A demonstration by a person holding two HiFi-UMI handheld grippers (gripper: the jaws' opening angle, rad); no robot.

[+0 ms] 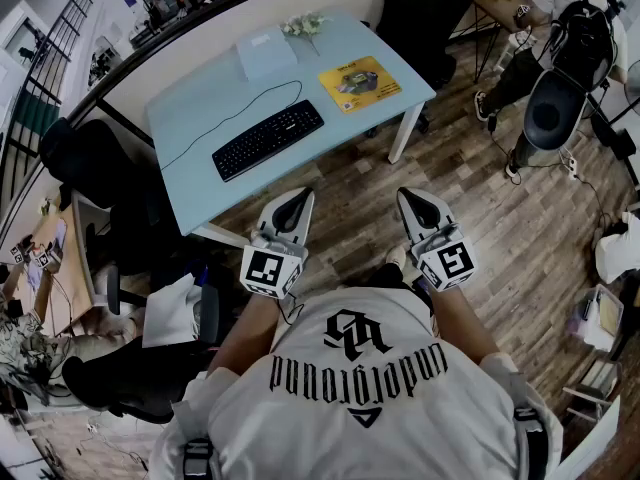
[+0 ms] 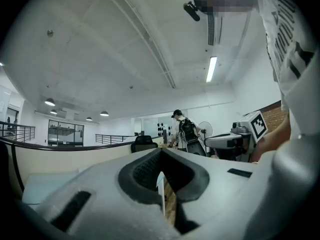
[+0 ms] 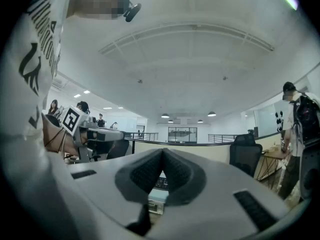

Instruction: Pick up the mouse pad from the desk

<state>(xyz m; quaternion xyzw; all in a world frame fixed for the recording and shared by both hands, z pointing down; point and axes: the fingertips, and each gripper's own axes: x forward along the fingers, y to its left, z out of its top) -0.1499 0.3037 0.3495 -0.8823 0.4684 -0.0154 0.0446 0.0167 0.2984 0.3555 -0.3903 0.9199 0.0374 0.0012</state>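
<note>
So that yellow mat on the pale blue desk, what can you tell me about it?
The thin yellow rectangular mouse pad bears a dark printed picture at its middle. It lies flat, slightly askew, near the right corner of the pale blue desk, right of the black keyboard. Nothing rests on it.

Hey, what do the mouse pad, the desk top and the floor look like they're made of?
The mouse pad: likely fabric-topped rubber, matte; it lies thin and flat with a yellow printed face. The desk: smooth pale blue top, probably laminate or painted board, on white legs. The floor: wood-look planks with visible grain, wood or vinyl, can't tell.
</note>
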